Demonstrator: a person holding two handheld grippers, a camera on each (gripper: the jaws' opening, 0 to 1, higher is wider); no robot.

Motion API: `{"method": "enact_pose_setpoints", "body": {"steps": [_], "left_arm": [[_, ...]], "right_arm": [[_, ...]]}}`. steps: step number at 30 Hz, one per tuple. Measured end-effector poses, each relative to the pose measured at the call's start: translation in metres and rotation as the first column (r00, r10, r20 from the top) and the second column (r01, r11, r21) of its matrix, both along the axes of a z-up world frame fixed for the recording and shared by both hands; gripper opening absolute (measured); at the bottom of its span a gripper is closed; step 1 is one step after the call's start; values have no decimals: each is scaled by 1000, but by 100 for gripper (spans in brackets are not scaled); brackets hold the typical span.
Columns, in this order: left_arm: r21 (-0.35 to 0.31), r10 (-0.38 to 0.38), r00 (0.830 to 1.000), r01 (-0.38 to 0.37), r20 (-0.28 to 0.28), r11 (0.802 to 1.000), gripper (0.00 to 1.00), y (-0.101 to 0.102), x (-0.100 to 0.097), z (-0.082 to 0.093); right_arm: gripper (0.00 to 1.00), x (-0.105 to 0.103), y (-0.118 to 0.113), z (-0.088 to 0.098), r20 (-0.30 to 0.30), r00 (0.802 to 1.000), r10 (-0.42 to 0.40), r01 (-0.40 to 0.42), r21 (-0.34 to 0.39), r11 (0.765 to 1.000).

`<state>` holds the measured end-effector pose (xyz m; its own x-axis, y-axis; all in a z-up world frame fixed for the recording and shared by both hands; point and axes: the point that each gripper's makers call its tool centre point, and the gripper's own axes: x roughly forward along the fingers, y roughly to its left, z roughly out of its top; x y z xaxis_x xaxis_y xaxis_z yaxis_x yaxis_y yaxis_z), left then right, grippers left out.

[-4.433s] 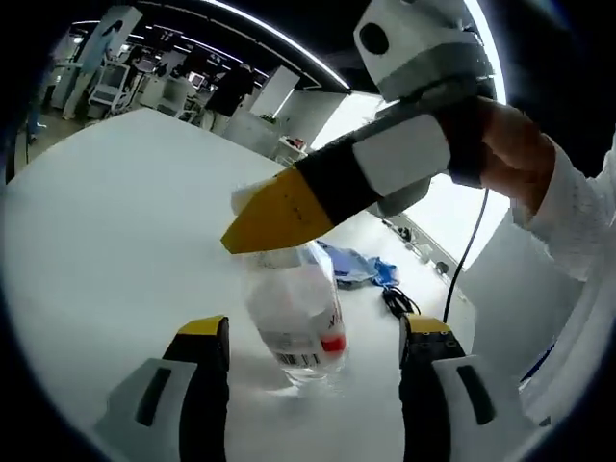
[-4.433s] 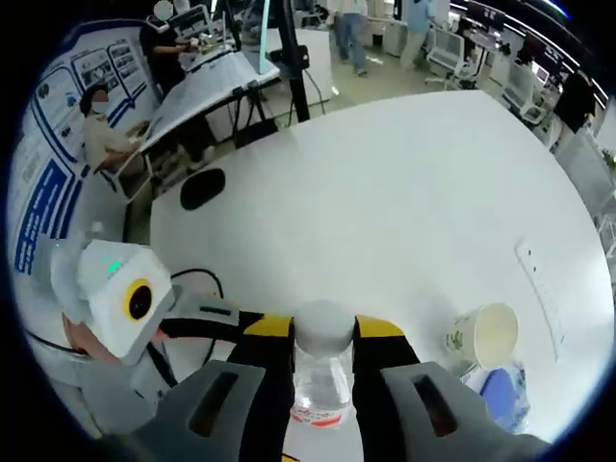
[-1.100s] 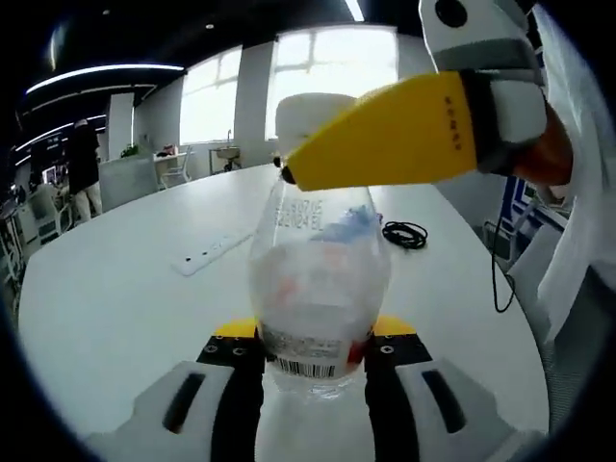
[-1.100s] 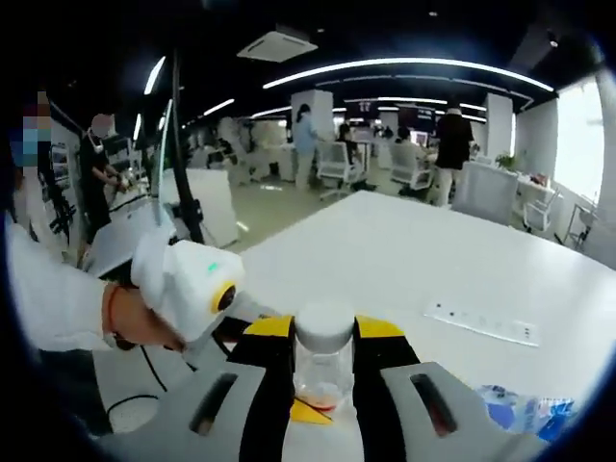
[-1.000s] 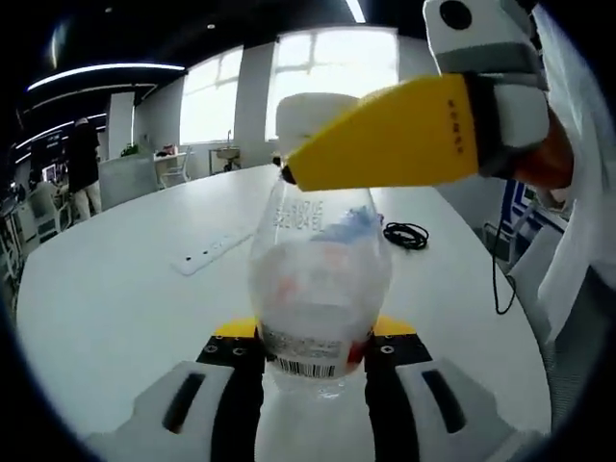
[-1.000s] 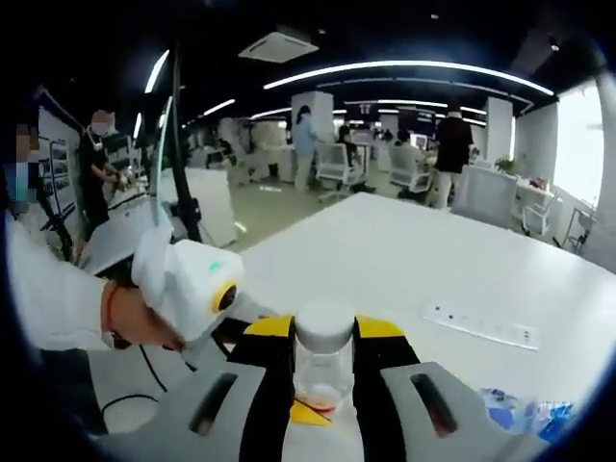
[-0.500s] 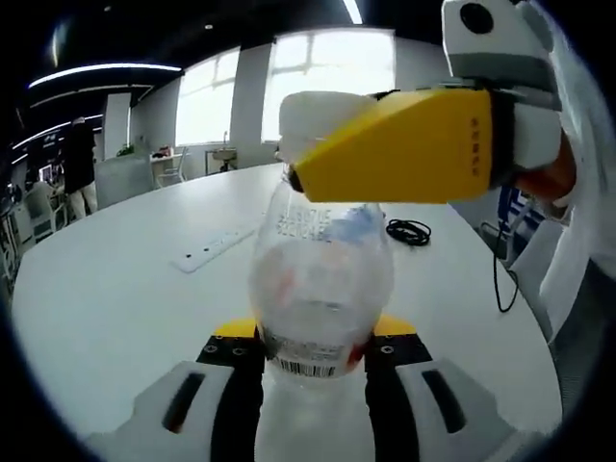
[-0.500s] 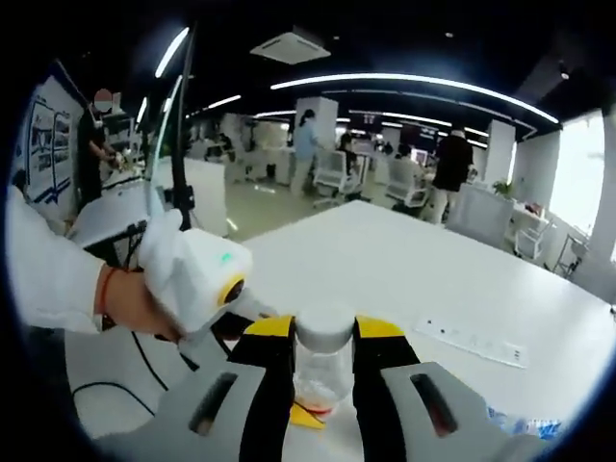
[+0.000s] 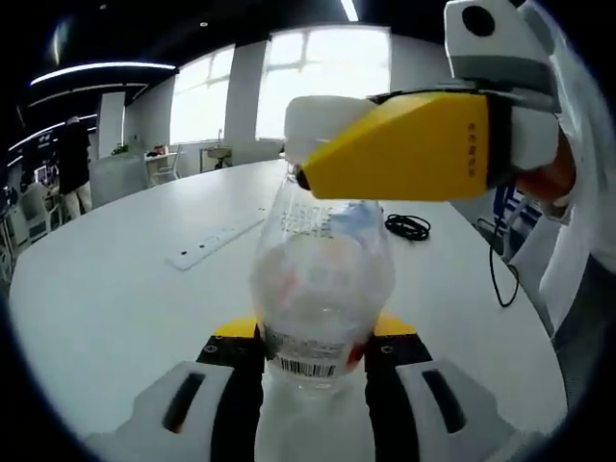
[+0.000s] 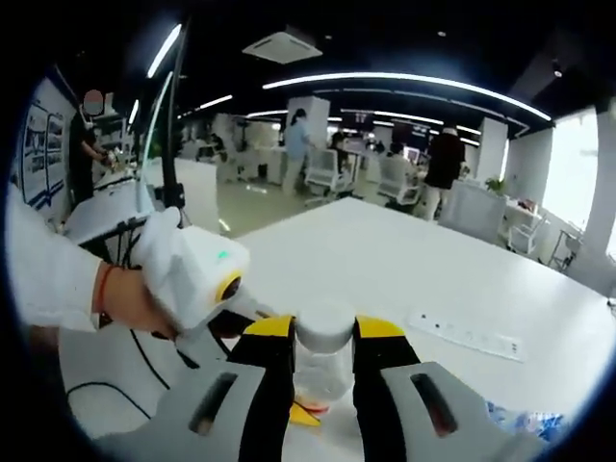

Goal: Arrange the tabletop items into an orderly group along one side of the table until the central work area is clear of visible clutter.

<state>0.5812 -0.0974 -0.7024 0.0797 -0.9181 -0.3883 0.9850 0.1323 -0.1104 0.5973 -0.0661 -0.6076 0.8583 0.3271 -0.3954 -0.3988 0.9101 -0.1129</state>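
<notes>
While the white table [image 9: 115, 289] is spreading across the frame, the clear bottle [image 9: 320, 289] is standing at lower centre, the left hand-held gripper [image 9: 313, 358] squeezing its body. From the upper right, the right hand-held gripper [image 10: 322, 348] is pinching its white cap [image 10: 324, 323]. A power strip [image 9: 214, 243] is lying at centre left.

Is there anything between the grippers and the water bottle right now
Nothing visible. The left gripper is clamped on the bottle body, and the right gripper is clamped at its white cap.
</notes>
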Motion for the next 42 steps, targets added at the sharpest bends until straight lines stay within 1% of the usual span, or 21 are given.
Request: {"method": "enact_pose_setpoints", "body": {"steps": [2,3,9,16,18,20,23,24,27,29,32,33,34,36,38,40,41,42], "left_arm": [[4,-2,1000,2,-1,1000,40,0,0,-2],[-5,1,1000,-1,-7,1000,40,-1,1,-1],[-8,-2,1000,2,0,1000,41,-1,4,-1],[-11,3,1000,-3,-10,1000,41,-2,6,0],[-17,9,1000,-9,-22,1000,42,-2,6,0],[-15,8,1000,-8,-20,1000,42,-2,6,0],[-4,2,1000,-2,-20,1000,42,-4,3,-2],[-5,7,1000,-7,-23,1000,43,-4,4,-1],[-7,15,999,-15,-28,1000,43,-3,5,-2],[-7,20,999,-20,-29,1000,44,-2,5,-2],[-9,27,999,-28,-36,1000,46,0,4,-2],[-7,35,998,-35,-43,999,48,1,5,-3],[-9,42,998,-42,-56,999,49,1,4,-3],[-9,53,997,-53,-55,999,51,3,6,-2],[-16,70,994,-72,-82,997,53,5,6,0],[-24,77,994,-79,-81,997,54,5,5,3],[-22,88,991,-91,-100,996,54,6,4,3],[-26,90,990,-94,-104,995,55,6,4,3]], "right_arm": [[20,0,0,-2,-2,1000,0,0,-3,1000],[20,1,-1,-1,7,1000,-1,1,-4,1000],[20,4,-2,-1,6,1000,-6,6,0,1000],[21,7,-4,-1,0,1000,-10,10,29,1000],[21,7,-4,-1,-1,1000,-5,5,22,1000],[21,7,-4,-1,0,1000,-1,1,17,1000],[24,9,-5,-1,-3,1000,-3,3,31,1000],[25,10,-6,-1,0,1000,-4,4,20,1000],[24,10,-5,-1,-6,1000,3,-3,22,1000],[24,9,-5,-2,-6,1000,7,-7,9,1000],[26,8,-5,-1,-1,1000,11,-11,12,1000],[27,8,-6,-2,-5,1000,13,-13,10,1000],[29,8,-6,0,1,1000,14,-15,25,1000],[30,7,-6,1,-4,1000,16,-16,26,1000],[31,5,-9,2,-3,1000,17,-17,25,1000],[33,4,-10,3,-1,1000,21,-21,29,999],[34,3,-12,3,-3,1000,23,-23,30,999],[35,2,-13,2,-6,1000,21,-21,32,999]]}}
